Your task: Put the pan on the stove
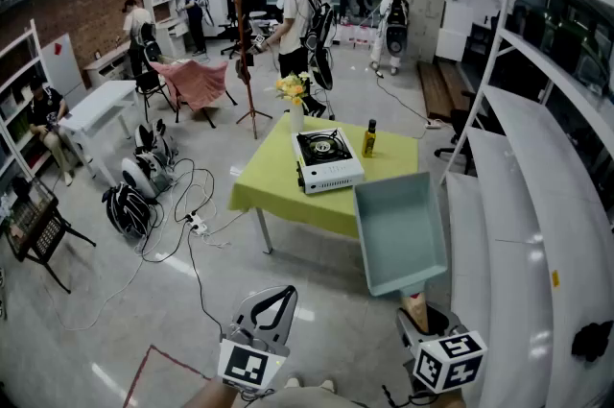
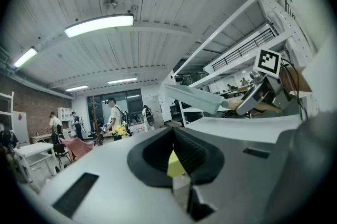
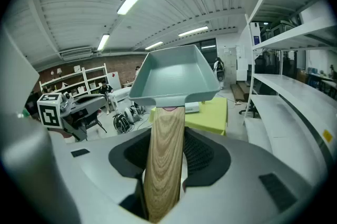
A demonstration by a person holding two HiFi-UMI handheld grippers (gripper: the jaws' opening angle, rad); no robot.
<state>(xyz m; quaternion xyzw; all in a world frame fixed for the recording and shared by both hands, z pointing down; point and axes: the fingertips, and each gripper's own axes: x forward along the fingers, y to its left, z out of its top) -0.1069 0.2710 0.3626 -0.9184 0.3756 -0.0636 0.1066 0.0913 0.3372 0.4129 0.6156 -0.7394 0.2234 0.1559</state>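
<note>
- Head view: the right tongs (image 1: 416,312) grip the wooden handle (image 1: 414,305) of a pale teal pan (image 1: 398,233), held in the air. The pan is at 4 o'clock from the stove (image 1: 326,159), past the near edge of the yellow-green surface (image 1: 278,195). A bottle (image 1: 369,138) stands at 2 o'clock from the stove. The left tongs (image 1: 274,303) hang low at 6 o'clock, empty.
- Left gripper view: the left tongs (image 2: 176,167) have their tips together with nothing between them. The pan (image 2: 192,97) shows at 1 o'clock.
- Right gripper view: the right tongs (image 3: 164,178) are part-way closed, pressed on the wooden handle (image 3: 164,149). The pan (image 3: 174,78) rises toward 12 o'clock, above the surface (image 3: 213,115) and the stove (image 3: 192,107).
</note>
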